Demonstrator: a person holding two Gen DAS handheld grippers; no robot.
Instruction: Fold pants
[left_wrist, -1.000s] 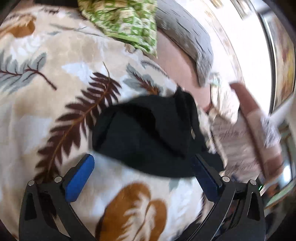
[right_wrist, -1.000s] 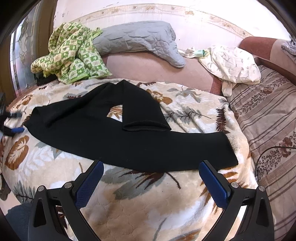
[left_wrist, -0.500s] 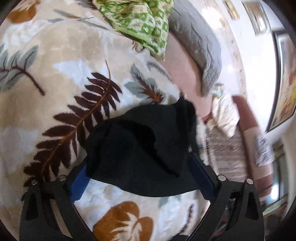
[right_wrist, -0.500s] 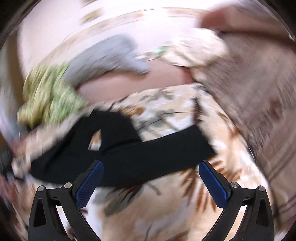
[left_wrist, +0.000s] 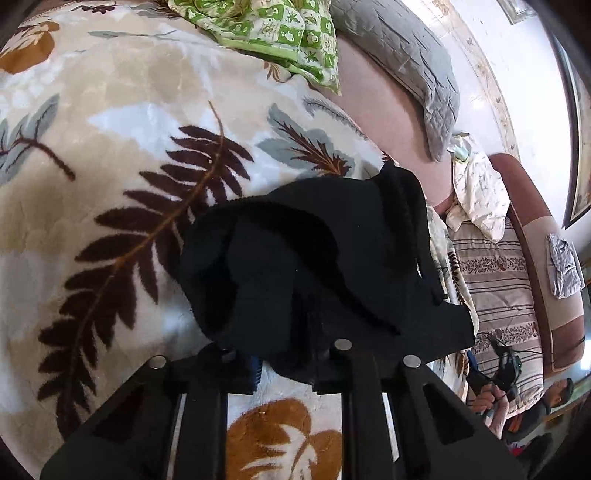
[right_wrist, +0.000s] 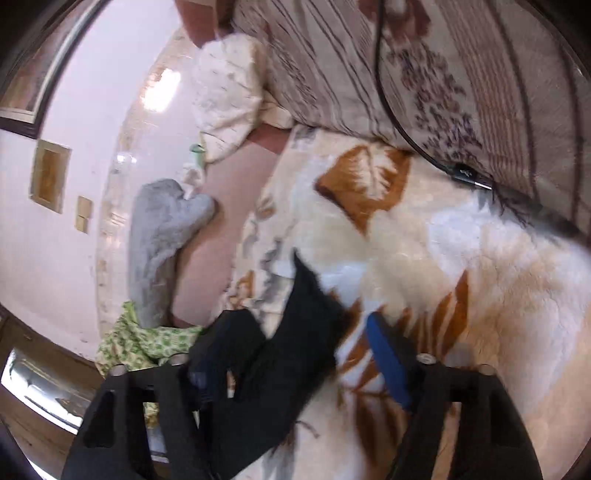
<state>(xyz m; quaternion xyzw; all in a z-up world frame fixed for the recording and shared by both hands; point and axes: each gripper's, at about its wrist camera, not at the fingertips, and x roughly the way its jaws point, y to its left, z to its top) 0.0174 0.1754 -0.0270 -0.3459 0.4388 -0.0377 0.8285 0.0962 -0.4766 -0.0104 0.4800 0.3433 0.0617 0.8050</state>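
The black pants lie bunched on a leaf-patterned blanket. My left gripper is shut on the near end of the pants, its fingertips hidden under the cloth. In the right wrist view the other end of the pants lies between the fingers of my right gripper. That gripper is open, its blue right pad beside the cloth and its left pad covered by it.
A green patterned cloth and a grey pillow lie at the blanket's far side. A white cloth sits on a striped cover. A black cable runs over the striped cover.
My left gripper moved onto the pants' end and shut on it. My right gripper swung right, rolled over, and came down around the other end, jaws still apart.
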